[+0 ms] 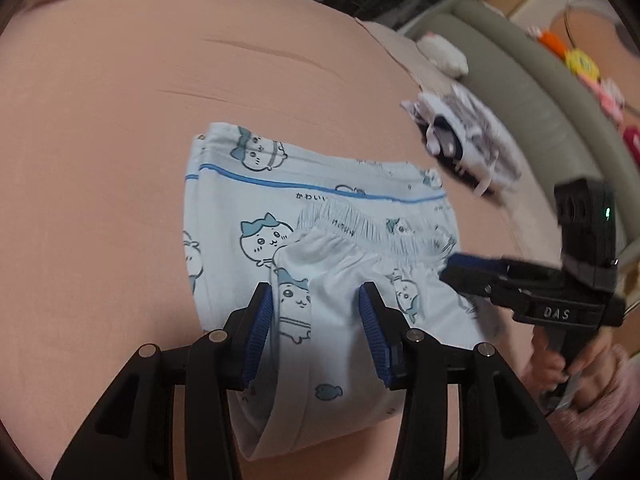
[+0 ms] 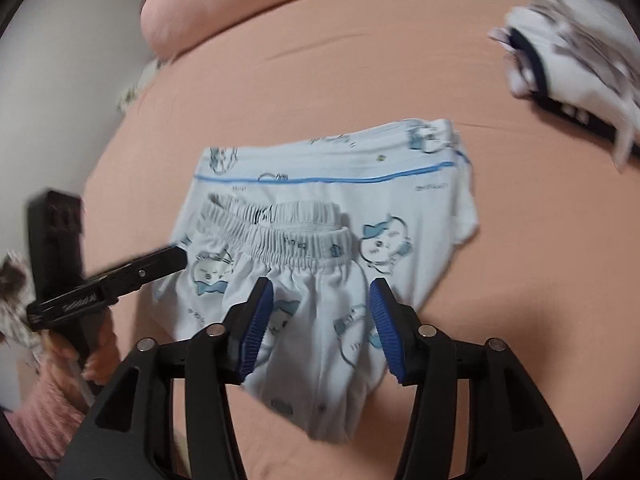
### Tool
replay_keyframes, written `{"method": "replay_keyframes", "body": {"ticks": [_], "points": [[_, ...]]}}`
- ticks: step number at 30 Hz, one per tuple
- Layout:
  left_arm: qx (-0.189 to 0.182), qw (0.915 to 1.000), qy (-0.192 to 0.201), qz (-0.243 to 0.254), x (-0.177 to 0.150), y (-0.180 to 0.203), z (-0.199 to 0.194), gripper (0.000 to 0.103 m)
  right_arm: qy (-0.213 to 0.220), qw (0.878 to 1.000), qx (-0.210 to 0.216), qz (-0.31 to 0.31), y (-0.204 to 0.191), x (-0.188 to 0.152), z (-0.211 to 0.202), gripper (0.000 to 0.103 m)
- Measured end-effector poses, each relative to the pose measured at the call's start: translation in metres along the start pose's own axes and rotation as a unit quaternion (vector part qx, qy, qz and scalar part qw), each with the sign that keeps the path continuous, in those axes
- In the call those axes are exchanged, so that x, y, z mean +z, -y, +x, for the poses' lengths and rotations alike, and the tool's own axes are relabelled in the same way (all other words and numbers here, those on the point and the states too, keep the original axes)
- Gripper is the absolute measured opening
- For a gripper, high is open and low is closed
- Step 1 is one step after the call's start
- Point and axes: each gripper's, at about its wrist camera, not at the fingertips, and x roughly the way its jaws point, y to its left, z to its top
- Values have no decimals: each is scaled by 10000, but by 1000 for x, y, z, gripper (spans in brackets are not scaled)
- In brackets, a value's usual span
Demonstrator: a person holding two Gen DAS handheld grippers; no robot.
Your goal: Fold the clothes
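Although both sets of tongs are standing over the same garment, neither is gripping it. The left tongs (image 1: 316,316) are hanging with their blue pads (image 1: 258,334) apart, cloth showing between them but no pad pressing on it. The right tongs (image 2: 320,320) are in the same condition: pads (image 2: 386,332) spread and the fabric lying loose in the gap.

The garment, a pale blue pair of printed shorts (image 1: 320,236), is lying on the bed (image 1: 120,160), whose peach sheet is serving as the work surface. It is already doubled: the gathered elastic waistband (image 2: 280,236) is lying across the middle of the piece, short of the blue stripe (image 2: 320,178) that is running near the far edge. The near, narrow end is reaching down between and beneath both sets of pads.

The long axis of the folded piece is running side to side across each view, parallel to that stripe. From either hand the bulk of the cloth is lying ahead and slightly below. The left tongs are sitting over the left half, the right tongs over the right half, so each hand is nearer its own end; neither has a clear advantage at the middle.

In my judgement, the coming fold is turning on that side-to-side axis.

Farther off, a second white and dark garment (image 2: 568,60) is lying apart on the sheet, not touching the shorts.
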Motion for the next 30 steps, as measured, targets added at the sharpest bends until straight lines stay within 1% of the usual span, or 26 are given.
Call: {"method": "replay_keyframes", "body": {"ticks": [1,2,3,4,5,6,7,8,9,10,13,15,17,18,19,20,21,22,23,24,25,26,27,28,29,30], "points": [[65,9999,-61,68,0,2,5,45,-45,9997,-214,-109,-1,1,7,52],[149,9998,-38,106,-1,4,6,41,-96,9993,-319,-172,-4,2,12,52],[234,9996,-5,141,-1,6,6,39,-107,9991,-330,-232,-7,1,14,43],[271,9994,14,202,-1,10,4,32,-72,9992,-266,-293,-10,0,14,28],[302,9992,31,265,-1,13,2,24,-37,9990,-183,-410,-15,-1,12,26],[281,9991,40,319,0,16,0,19,-9,9984,-174,-529,-20,-3,11,24],[254,9990,48,371,0,18,-2,13,-5,9977,-204,-649,-23,-4,11,18],[290,9988,58,390,0,20,-2,9,-7,9967,-240,-769,-27,-5,11,16],[393,9983,105,410,1,22,-4,9,-10,9956,-276,-890,-30,-5,11,14],[414,9981,188,407,4,24,-9,9,-1,9955,-288,-905,-31,-4,9,12],[396,9970,515,411,15,31,-26,8,370,9949,-241,-907,-35,5,-10,10],[414,9954,730,465,28,35,-35,8,607,9935,-239,-932,-38,14,-21,10],[456,9953,744,424,43,30,-30,9,797,9914,-291,-993,-42,28,-28,10],[478,9953,746,401,51,27,-28,9,799,9914,-341,-976,-40,36,-24,10],[560,9961,601,321,56,18,-15,9,775,9917,-398,-945,-39,44,-18,11],[648,9967,440,234,62,10,0,10,751,9919,-455,-914,-37,52,-12,15],[780,9967,183,131,65,0,16,11,624,9932,-538,-828,-30,60,0,18],[871,9961,-155,18,65,-11,35,12,401,9946,-615,-736,-24,65,18,21],[827,9963,-228,-29,64,-16,41,13,44,9961,-656,-586,-14,67,40,22],[722,9973,-82,-51,63,-17,35,14,20,9972,-580,-467,-9,67,41,23],[666,9977,21,-116,62,-18,26,21,106,9982,-472,-363,-5,66,36,25],[616,9979,117,-186,61,-18,16,38,192,9988,-364,-259,-2,64,32,27],[554,9975,328,-281,59,-21,1,46,348,9988,-288,-169,1,60,20,34],[490,9973,437,-330,56,-23,-10,50,525,9983,-222,-83,3,54,7,38],[426,9970,534,-373,53,-26,-21,50,702,9974,-155,4,6,49,-6,41],[362,9965,631,-416,50,-29,-32,50,766,9970,-103,69,10,41,-15,48]]}}
